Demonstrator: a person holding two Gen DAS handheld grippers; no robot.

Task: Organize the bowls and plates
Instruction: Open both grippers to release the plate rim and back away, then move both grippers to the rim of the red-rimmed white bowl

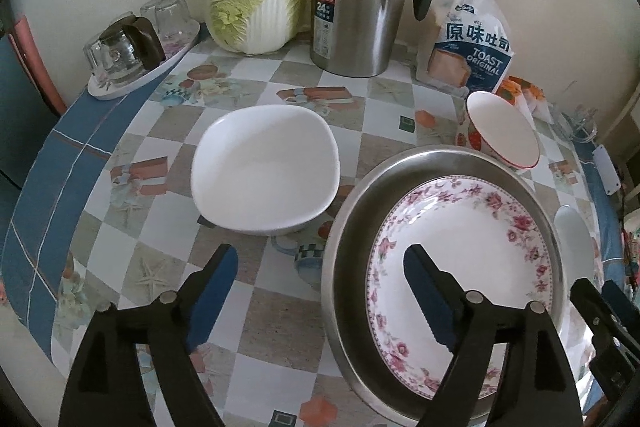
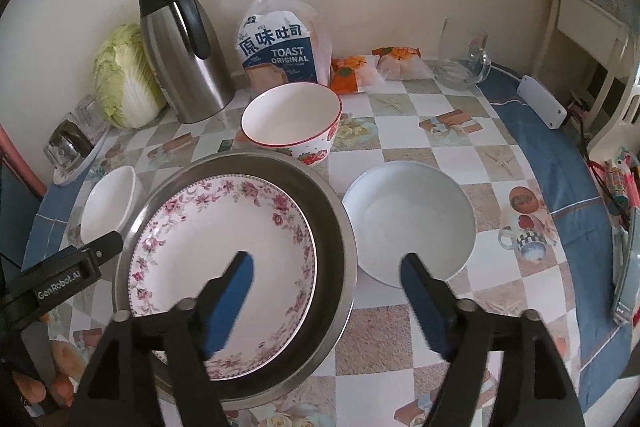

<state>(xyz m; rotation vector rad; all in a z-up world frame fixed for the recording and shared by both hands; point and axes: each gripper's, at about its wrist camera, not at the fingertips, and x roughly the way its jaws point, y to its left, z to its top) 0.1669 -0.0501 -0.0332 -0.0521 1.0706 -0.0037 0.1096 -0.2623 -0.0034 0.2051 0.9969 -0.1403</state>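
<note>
Floral plate (image 2: 224, 247) (inside steel basin (image 2: 340, 227)) beneath both grippers' spread fingers (image 2: 230, 307).

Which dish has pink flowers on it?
The flower-rimmed white plate lying inside the round steel pan. The other white dishes have no flowered rim.

On the desk (image 2: 400, 147): two white bowls (image 1: 264, 167) (image 2: 408, 223), one strawberry bowl (image 2: 292, 123), one floral plate (image 2: 224, 247) in one steel basin (image 2: 336, 267) (glasses too blurred to count).

Floral plate (image 2: 224, 247) inside steel basin (image 2: 336, 227); bowls (image 2: 292, 123) around.
</note>
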